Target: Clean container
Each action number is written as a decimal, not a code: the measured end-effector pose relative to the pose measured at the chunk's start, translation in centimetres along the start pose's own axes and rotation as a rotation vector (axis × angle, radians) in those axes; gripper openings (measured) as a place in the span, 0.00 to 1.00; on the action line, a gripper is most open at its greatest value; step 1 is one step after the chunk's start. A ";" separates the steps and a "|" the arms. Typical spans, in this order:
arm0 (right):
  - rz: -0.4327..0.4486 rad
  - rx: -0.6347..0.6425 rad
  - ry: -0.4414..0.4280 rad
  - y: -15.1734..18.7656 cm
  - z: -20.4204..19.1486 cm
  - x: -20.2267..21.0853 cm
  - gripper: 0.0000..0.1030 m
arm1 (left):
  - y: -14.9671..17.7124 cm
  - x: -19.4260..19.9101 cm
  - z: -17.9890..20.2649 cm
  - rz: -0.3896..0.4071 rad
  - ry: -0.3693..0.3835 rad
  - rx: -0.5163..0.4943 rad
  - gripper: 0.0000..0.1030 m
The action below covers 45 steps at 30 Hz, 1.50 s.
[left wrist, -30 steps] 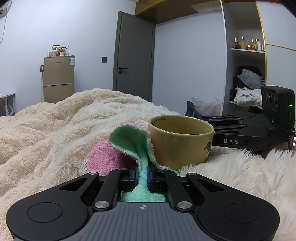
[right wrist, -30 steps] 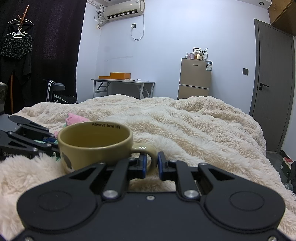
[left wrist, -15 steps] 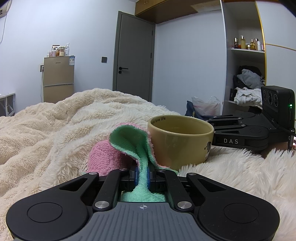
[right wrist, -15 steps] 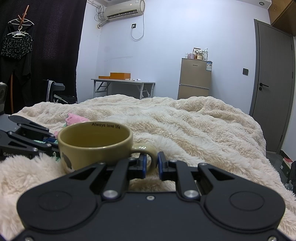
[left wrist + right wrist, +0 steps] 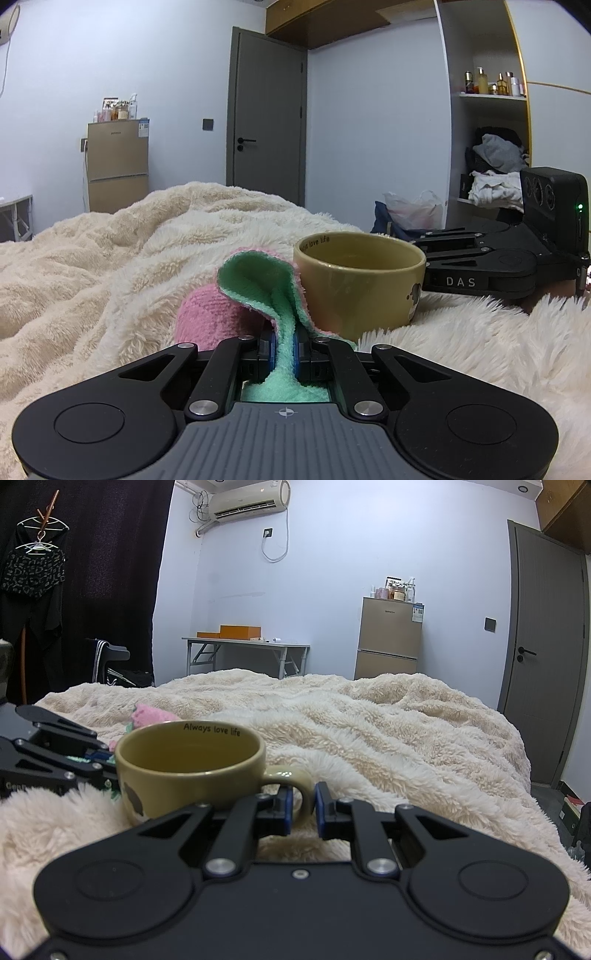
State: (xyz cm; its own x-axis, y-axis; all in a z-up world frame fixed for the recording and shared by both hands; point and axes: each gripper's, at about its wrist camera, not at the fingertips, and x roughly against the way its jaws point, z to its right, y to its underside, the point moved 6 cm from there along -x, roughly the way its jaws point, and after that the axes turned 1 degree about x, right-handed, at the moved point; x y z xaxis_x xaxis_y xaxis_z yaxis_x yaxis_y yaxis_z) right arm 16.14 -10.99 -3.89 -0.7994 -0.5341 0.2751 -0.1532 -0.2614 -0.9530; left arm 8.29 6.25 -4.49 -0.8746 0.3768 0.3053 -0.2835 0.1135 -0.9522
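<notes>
— Where's the mug (image 5: 188, 771)?

— Upright on the cream fleece blanket (image 5: 369, 731), mouth up, handle (image 5: 295, 786) pointing toward the right gripper (image 5: 302, 808), whose blue pads are clamped on that handle. The lettering inside the rim reads "Always love life."

— And the left gripper (image 5: 284, 350)?

— Its jaws are pinched together on a cloth (image 5: 258, 284), mint green on one face and pink on the other, which curls up just beside the mug's wall — whether it touches, I can't tell.

— Anything hard to make out?

— The mug's base sinks into the fleece, and a dark print on its side is half hidden, so its shape is unclear. From the right wrist view the cloth is mostly behind the mug.

— The room?

— Pale walls, a grey door (image 5: 267, 122), a small gold fridge (image 5: 388, 638) with bottles on top, a folding table (image 5: 245, 651) at the far wall, an air conditioner (image 5: 249, 496) above it, and dark clothes hanging at far left.
</notes>
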 end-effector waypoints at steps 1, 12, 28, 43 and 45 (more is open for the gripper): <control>0.000 0.000 0.000 0.0 0.0 0.0 0.13 | -0.1 0.0 0.0 0.002 -0.001 -0.002 0.04; 0.000 -0.003 -0.001 -0.1 0.2 -0.2 0.13 | -1.6 1.7 0.4 0.080 -0.006 -0.008 0.04; 0.000 0.004 0.001 -0.1 -0.1 -0.1 0.13 | 0.0 -0.1 0.4 -0.013 -0.027 -0.036 0.04; -0.003 -0.001 0.001 -0.1 0.1 -0.2 0.13 | -1.9 1.8 0.8 0.083 -0.035 -0.040 0.04; -0.002 0.001 0.001 -0.1 0.1 -0.2 0.13 | -1.7 1.6 0.8 0.071 -0.036 -0.042 0.04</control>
State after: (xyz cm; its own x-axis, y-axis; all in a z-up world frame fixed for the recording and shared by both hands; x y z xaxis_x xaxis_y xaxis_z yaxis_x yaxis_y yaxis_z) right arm 16.35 -10.92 -3.86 -0.7998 -0.5325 0.2772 -0.1546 -0.2635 -0.9522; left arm 7.06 5.95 -2.39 -0.9058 0.3520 0.2361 -0.2039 0.1264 -0.9708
